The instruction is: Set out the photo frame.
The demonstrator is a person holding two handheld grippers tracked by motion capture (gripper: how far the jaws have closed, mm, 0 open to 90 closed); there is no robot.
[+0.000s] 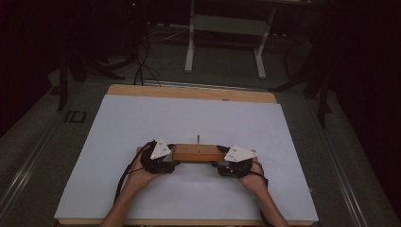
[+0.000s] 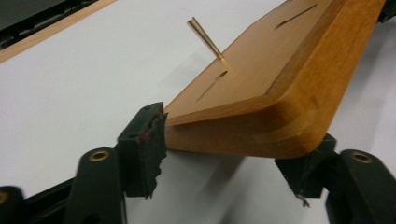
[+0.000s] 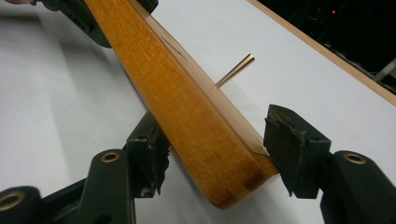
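The wooden block [image 1: 198, 152] lay near the bench's [image 1: 118, 132] near edge, long axis left to right, one end clenched in the left tongs [image 2: 224, 154], the other in the right tongs [image 3: 217, 156], its brass pin [image 1: 198, 140] upright.

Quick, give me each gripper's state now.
Left gripper: shut on the wooden block's end.
Right gripper: shut on the wooden block's other end.

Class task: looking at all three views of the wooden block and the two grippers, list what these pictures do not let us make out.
- Underside of the wooden block: faces the white mat.
- Whether the block is lifted: undecidable.
- Room beyond the table: too dark, high view.
- Brass pin: too small there.
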